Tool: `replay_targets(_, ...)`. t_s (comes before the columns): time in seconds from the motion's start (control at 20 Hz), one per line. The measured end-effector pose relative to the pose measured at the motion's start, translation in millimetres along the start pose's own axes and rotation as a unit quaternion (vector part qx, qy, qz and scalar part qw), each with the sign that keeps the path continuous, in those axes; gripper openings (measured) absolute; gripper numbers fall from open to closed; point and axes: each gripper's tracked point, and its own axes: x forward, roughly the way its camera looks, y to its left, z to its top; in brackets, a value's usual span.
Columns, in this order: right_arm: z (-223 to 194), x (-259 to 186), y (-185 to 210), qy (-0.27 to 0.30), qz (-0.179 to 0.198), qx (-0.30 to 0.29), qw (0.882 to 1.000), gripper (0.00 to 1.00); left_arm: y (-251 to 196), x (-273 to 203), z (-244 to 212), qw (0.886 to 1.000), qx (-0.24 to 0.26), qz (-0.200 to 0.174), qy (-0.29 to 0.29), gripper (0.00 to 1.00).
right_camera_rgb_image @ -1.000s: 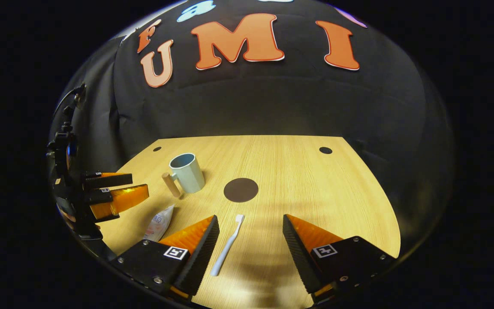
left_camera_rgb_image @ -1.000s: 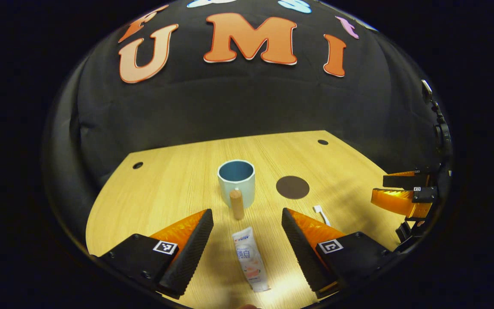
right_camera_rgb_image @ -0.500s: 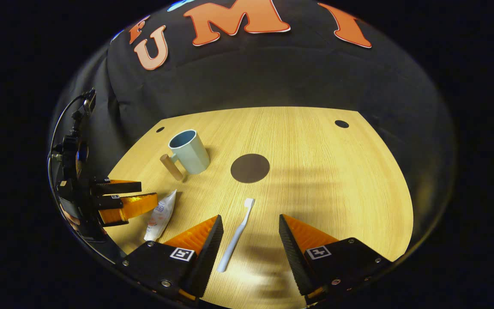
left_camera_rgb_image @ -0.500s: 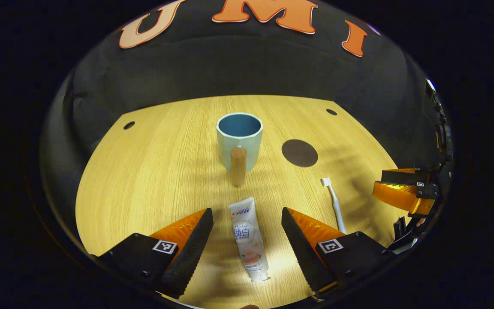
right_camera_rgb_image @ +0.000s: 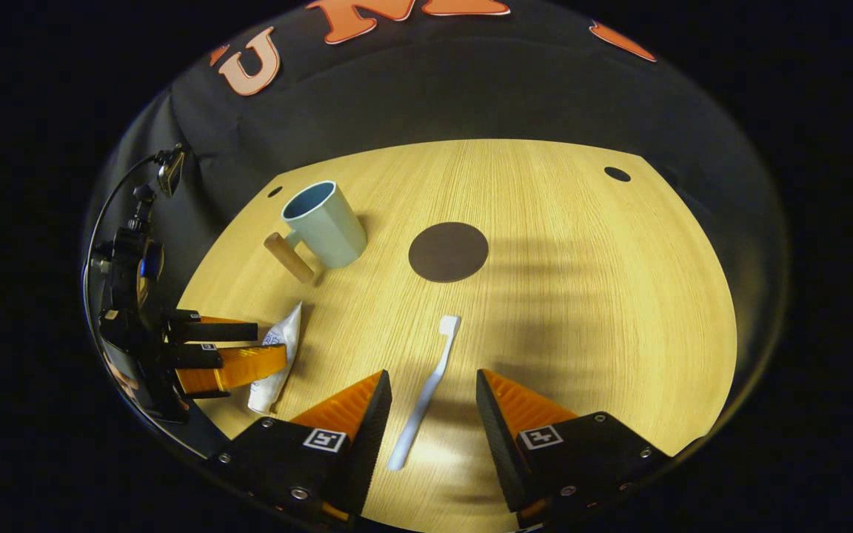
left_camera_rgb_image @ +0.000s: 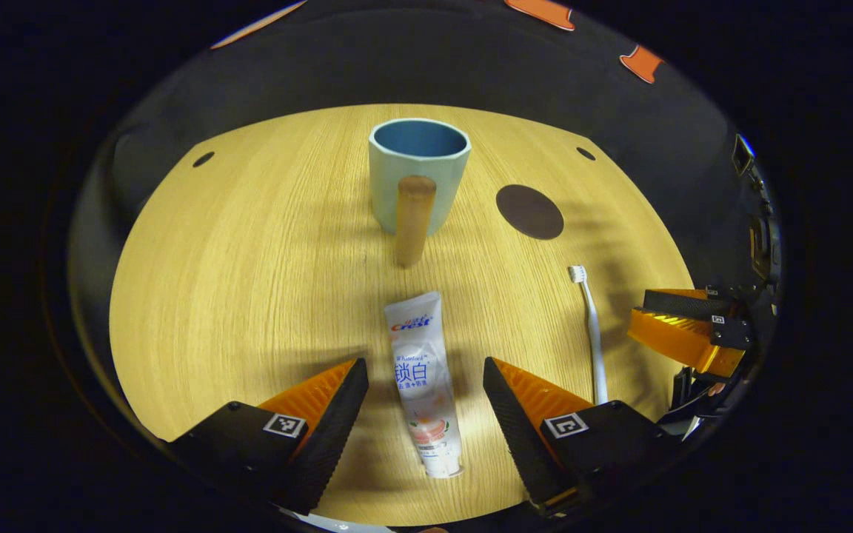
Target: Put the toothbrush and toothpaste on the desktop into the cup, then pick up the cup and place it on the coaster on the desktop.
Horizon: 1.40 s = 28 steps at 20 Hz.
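A white toothpaste tube (left_camera_rgb_image: 422,381) lies flat on the wooden desktop, between the fingers of my open left gripper (left_camera_rgb_image: 426,403), which hovers over it. Beyond it stands a pale green cup (left_camera_rgb_image: 417,174) with a blue inside and a wooden handle (left_camera_rgb_image: 413,220) facing me. A white toothbrush (right_camera_rgb_image: 426,389) lies between the fingers of my open right gripper (right_camera_rgb_image: 432,411). The round dark coaster (right_camera_rgb_image: 448,252) lies past the brush head. In the right gripper view the cup (right_camera_rgb_image: 323,224) sits at upper left, and the left gripper (right_camera_rgb_image: 215,355) partly covers the toothpaste (right_camera_rgb_image: 275,363).
The desktop (left_camera_rgb_image: 249,252) has small dark holes near its far corners (left_camera_rgb_image: 203,158) (right_camera_rgb_image: 617,174). Black cloth walls close in behind it. In the left gripper view the toothbrush (left_camera_rgb_image: 591,326), the coaster (left_camera_rgb_image: 529,211) and the right gripper (left_camera_rgb_image: 686,333) lie to the right.
Both grippers have tilted down and moved forward over the desk. The toothpaste now lies deeper between the left fingers, and the toothbrush deeper between the right fingers. Nothing on the desk has moved.
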Motion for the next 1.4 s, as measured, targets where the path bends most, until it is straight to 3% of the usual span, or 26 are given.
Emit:
replay_targets(0.3, -14, 18, -2, 0.042, -0.013, -0.001, 0.999, 0.68, 4, 14, -10, 0.999, -0.010, 0.008, 0.044, 0.98)
replay_targets(0.4, -23, 20, 1, 0.071, -0.006, 0.015, 0.997, 0.64, 6, 14, -9, 0.999, -0.009, 0.017, 0.048, 0.92)
replay_targets(0.45, -26, 22, 2, 0.078, -0.004, 0.022, 0.997, 0.57, 6, 16, -7, 0.999, -0.010, 0.021, 0.049, 0.80)
replay_targets(0.5, -27, 25, 1, 0.081, -0.008, 0.021, 0.996, 0.60, 5, 16, -9, 0.998, -0.012, 0.020, 0.051, 0.77)
replay_targets(0.6, -29, 28, 4, 0.083, -0.010, 0.018, 0.996, 0.58, 4, 14, -10, 0.998, -0.016, 0.023, 0.055, 0.61)
replay_targets(0.7, -31, 28, 8, 0.088, -0.005, 0.015, 0.996, 0.57, 6, 14, -14, 0.997, -0.027, 0.031, 0.063, 0.56)
replay_targets(0.75, -33, 29, 11, 0.089, -0.005, 0.013, 0.996, 0.56, 7, 15, -12, 0.997, -0.036, 0.035, 0.067, 0.41)
replay_targets(0.85, -35, 30, 13, 0.092, -0.006, 0.008, 0.996, 0.55, 6, 12, -13, 0.997, -0.031, 0.028, 0.063, 0.22)
replay_targets(1.05, -33, 31, 13, 0.091, -0.014, 0.009, 0.996, 0.55, 8, 14, -13, 0.998, -0.037, 0.017, 0.051, 0.22)
replay_targets(1.1, -33, 32, 13, 0.092, -0.015, 0.010, 0.996, 0.49, 10, 12, -13, 0.998, -0.037, 0.018, 0.047, 0.22)
replay_targets(1.25, -32, 34, 9, 0.092, -0.029, 0.004, 0.995, 0.42, 14, 7, -6, 0.999, -0.033, 0.023, 0.026, 0.22)
replay_targets(1.3, -31, 35, 6, 0.092, -0.035, 0.002, 0.995, 0.31, 13, 4, -5, 0.999, -0.030, 0.022, 0.020, 0.22)
replay_targets(1.35, -28, 36, 5, 0.088, -0.038, 0.004, 0.995, 0.26, 11, 2, -3, 0.999, -0.029, 0.016, 0.012, 0.22)
replay_targets(1.4, -27, 36, 5, 0.087, -0.039, 0.007, 0.995, 0.15, 7, 0, -3, 1.000, -0.026, 0.014, 0.008, 0.17)
